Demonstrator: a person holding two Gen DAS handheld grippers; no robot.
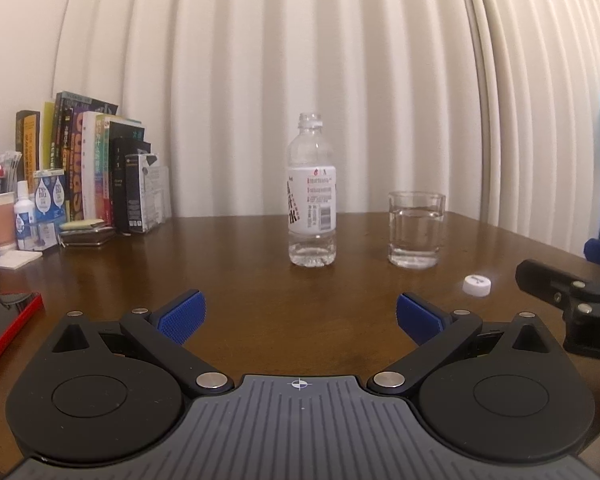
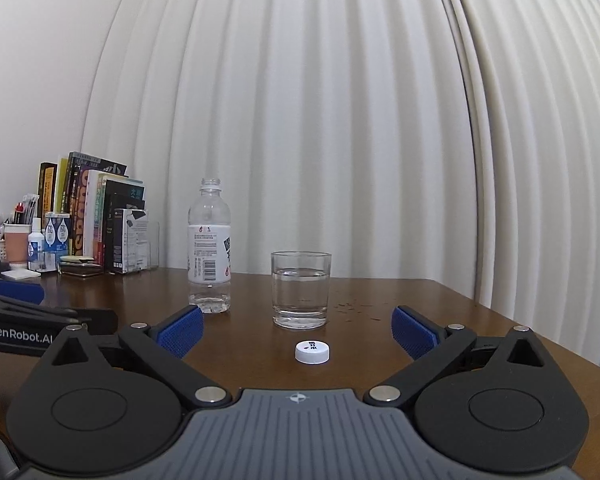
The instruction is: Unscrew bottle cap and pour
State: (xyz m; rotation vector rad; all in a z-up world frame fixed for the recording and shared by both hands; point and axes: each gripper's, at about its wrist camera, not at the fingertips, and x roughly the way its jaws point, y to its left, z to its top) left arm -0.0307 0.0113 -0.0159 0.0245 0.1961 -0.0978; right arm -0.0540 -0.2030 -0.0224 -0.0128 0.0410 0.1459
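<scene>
- Toward the desk's (image 1: 240,264) far edge, in the left wrist view, the uncapped bottle (image 1: 312,196) stands upright, nearly empty, with the water-filled glass (image 1: 416,230) near it on the right.
- The white cap (image 1: 477,284) lies nearer, toward the right edge; books (image 1: 96,164) stand at the far left corner.
- The left gripper (image 1: 300,314) hangs back, jaws wide, holding nothing.
- In the right wrist view, the cap (image 2: 312,352) lies just before the glass (image 2: 301,290), bottle (image 2: 209,246) left of it.
- The right gripper (image 2: 296,330) has jaws wide, empty, the cap between them but untouched.
</scene>
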